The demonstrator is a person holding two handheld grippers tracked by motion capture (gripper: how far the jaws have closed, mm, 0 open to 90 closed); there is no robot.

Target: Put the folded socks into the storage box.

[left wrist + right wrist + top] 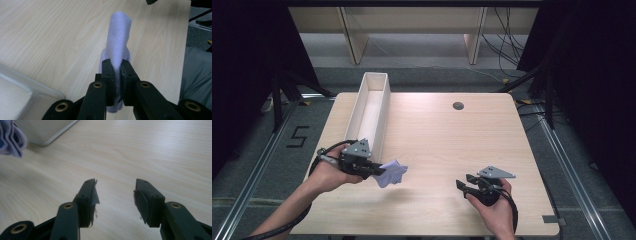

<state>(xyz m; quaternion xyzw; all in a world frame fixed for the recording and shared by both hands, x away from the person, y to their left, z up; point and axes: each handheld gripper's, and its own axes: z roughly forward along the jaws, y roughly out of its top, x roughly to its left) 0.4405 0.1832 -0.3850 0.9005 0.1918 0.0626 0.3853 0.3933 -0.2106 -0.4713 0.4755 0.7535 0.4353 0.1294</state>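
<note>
High view: a person's two hands each hold a gripper over a light wooden table [452, 135]. Near the left edge, the left gripper [379, 171] pinches a pale lilac cloth [393, 173], held just above the tabletop beside the near end of a long, narrow white box [371, 112] that runs toward the far edge. The right gripper [462, 186] sits near the front edge, well apart from the cloth, with nothing in it.

Left gripper view: the jaws are pressed tight on the cloth [117, 42], which sticks out beyond them as a folded roll; a corner of the box [22, 87] shows at lower left.

Right gripper view: the jaws are spread over bare wood (nothing between them); the cloth [11, 138] hangs at upper left.

To finish well, likely lift the cloth clear over the box rim before releasing, so no fold catches the wall.
</note>
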